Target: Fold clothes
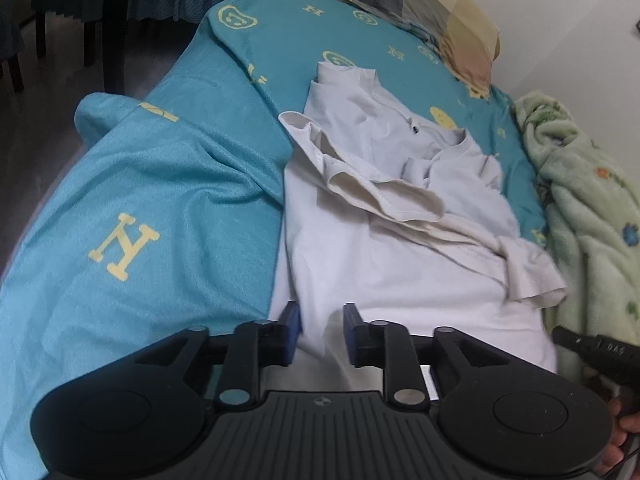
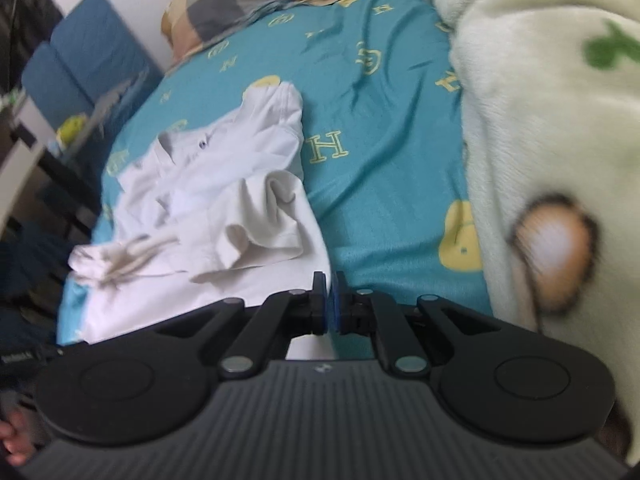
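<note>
White shirt (image 1: 400,216) crumpled on the bed's teal sheet (image 1: 168,200), near hem at both hand-held grippers.
Left hand-held gripper (image 1: 320,332): jaws parted over hem, not pinching. Right hand-held gripper (image 2: 331,300): jaws together, apparently nipping the hem edge; view blurred. Fleece blanket (image 2: 540,120) alongside.
</note>
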The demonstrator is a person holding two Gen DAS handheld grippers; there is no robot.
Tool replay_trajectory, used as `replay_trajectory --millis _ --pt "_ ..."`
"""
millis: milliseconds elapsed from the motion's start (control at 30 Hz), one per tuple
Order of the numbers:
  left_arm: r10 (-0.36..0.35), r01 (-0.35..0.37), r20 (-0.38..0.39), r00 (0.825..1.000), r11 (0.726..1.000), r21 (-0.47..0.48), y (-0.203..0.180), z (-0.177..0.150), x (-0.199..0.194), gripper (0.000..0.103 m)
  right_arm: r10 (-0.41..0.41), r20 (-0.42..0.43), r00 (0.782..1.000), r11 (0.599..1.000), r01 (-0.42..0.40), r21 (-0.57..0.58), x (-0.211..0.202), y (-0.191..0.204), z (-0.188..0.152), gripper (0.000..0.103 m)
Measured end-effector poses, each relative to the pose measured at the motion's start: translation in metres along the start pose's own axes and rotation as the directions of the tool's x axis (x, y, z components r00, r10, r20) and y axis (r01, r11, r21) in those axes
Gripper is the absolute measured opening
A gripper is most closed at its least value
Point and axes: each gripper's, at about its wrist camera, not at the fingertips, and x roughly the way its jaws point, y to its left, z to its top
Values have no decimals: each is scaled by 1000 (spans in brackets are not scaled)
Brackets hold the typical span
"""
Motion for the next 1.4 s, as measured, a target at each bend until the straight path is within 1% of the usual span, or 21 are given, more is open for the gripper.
replay_trajectory --millis 100,200,267,333,433,467,500,533,567,600,767,800,900,967,1033,1067,1100,1133,1167,1267,1400 --pt "-91 87 -31 995 991 -101 -2 -9 -14 57 114 -13 993 987 -112 112 -21 -6 -6 7" --pt "-184 159 -81 980 955 -248 -1 -22 -19 77 254 -21 967 936 -240 257 -33 -16 -12 8" --pt "-220 162 -124 968 918 -363 3 -33 -15 78 278 -64 959 914 -243 324 -28 -19 -20 9" --pt "-206 113 -153 967 878 -466 10 -44 -7 79 281 -128 951 900 -216 379 -19 -21 -29 9" --pt "-214 72 -184 959 816 -574 22 -58 7 79 336 -220 916 843 -189 504 3 -26 -45 10" --pt "-221 71 -185 958 803 -592 24 -61 13 79 352 -246 903 825 -176 537 9 -27 -50 13" --pt "-222 68 -183 958 792 -607 26 -64 19 79 355 -269 896 818 -158 554 15 -26 -55 26" --pt "-226 69 -179 958 781 -620 29 -66 24 79 357 -279 891 808 -144 571 20 -27 -59 34" --pt "-231 70 -174 957 770 -634 32 -68 30 79 360 -289 887 797 -131 589 24 -27 -62 50" --pt "-235 72 -169 957 759 -647 35 -70 35 81 363 -298 883 786 -118 607 29 -28 -66 59" --pt "-266 132 -90 960 711 -690 46 -69 36 81 372 -284 884 752 -108 650 49 -28 -67 60" --pt "-267 143 -75 961 709 -691 47 -68 36 80 380 -257 889 740 -125 661 52 -29 -65 60" --pt "-252 159 -41 967 720 -676 49 -65 33 72 348 -204 915 746 -138 652 48 -28 -60 58" --pt "-242 163 -27 970 727 -667 51 -64 33 64 327 -180 928 753 -141 643 43 -28 -59 51" --pt "-234 158 -25 972 728 -667 53 -64 34 50 300 -176 938 758 -121 641 42 -32 -58 34" --pt "-231 166 -14 973 740 -651 52 -62 34 42 295 -165 941 763 -128 633 41 -31 -57 25" --pt "-227 175 -2 974 755 -632 52 -61 34 24 291 -153 945 769 -135 624 40 -30 -55 18" --pt "-230 193 22 973 758 -623 52 -59 33 16 291 -132 947 784 -157 600 38 -28 -52 15" --pt "-240 221 53 969 757 -615 52 -57 31 15 294 -110 950 799 -180 573 35 -26 -49 14" --pt "-240 274 135 961 788 -551 44 -47 21 13 312 -43 949 820 -246 516 28 -17 -39 13" --pt "-267 336 206 941 802 -495 27 -44 5 11 331 18 943 820 -297 490 19 -16 -32 12"
